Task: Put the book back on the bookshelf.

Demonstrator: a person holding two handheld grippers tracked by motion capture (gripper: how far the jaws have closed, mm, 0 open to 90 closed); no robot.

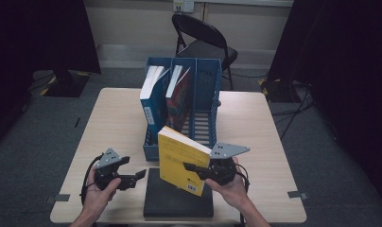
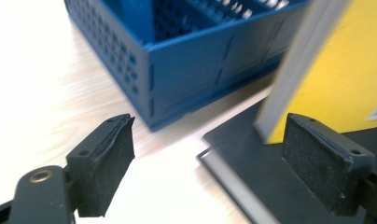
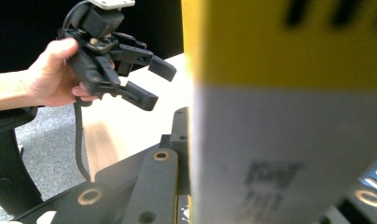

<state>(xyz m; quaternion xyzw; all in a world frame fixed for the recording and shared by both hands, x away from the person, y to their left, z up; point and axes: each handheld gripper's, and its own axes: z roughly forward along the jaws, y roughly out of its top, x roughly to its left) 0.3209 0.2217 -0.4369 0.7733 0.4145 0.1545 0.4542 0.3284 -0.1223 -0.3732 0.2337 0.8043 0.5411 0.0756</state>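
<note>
My right gripper (image 1: 195, 171) is shut on a yellow book (image 1: 182, 161) and holds it upright, slightly tilted, over a flat black book (image 1: 177, 198) at the table's front. In the right gripper view the yellow book (image 3: 289, 93) is close and blurred, and one of my fingers (image 3: 154, 182) lies against its left side. My left gripper (image 1: 134, 168) stands open with nothing between its pads, just left of the black book. In the left gripper view it (image 2: 210, 149) faces the black book's corner (image 2: 252, 158) and the yellow book's lower edge (image 2: 336, 70).
A blue file rack (image 1: 205, 101) stands behind the yellow book in the middle of the table (image 1: 113, 123), with two upright books (image 1: 153, 99) in its left slots. Beyond the table is a black folding chair (image 1: 203, 40). The rack's near corner (image 2: 196, 70) is close to my left gripper.
</note>
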